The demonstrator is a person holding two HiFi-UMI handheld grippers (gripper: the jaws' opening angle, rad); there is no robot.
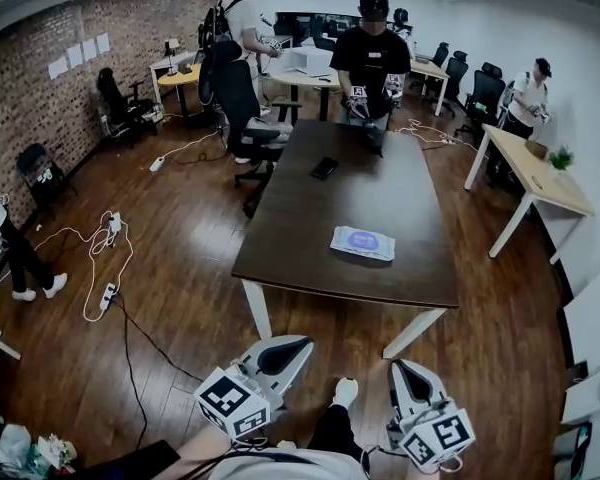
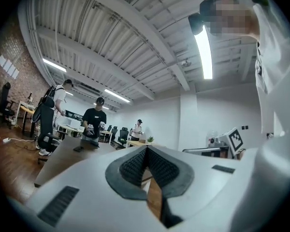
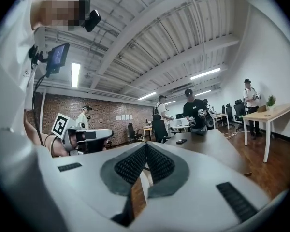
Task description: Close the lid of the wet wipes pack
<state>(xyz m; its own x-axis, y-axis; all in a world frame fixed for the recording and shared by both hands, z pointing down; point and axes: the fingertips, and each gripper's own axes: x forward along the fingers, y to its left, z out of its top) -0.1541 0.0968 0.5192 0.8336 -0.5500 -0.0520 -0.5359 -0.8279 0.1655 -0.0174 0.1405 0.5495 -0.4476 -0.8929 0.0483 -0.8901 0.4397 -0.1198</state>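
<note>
Wet wipes pack point(image 1: 363, 243) lies on the dark table point(image 1: 305, 258) near its front edge, at twelve o'clock from both grippers and well apart from them; its lid is too small to read. A one-sided press would likely skid the light pack across the smooth top instead of snapping the flap down. Left gripper point(image 1: 292, 348) at seven o'clock and right gripper point(image 1: 401, 370) at five point level, jaws pressed together, empty.

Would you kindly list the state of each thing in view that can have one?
wet wipes pack: lying flat on the table, untouched; lid too small to tell.
phone: lying flat on the table.
left gripper: shut, nothing between its jaws, short of the table.
right gripper: shut, nothing between its jaws, short of the table.
</note>
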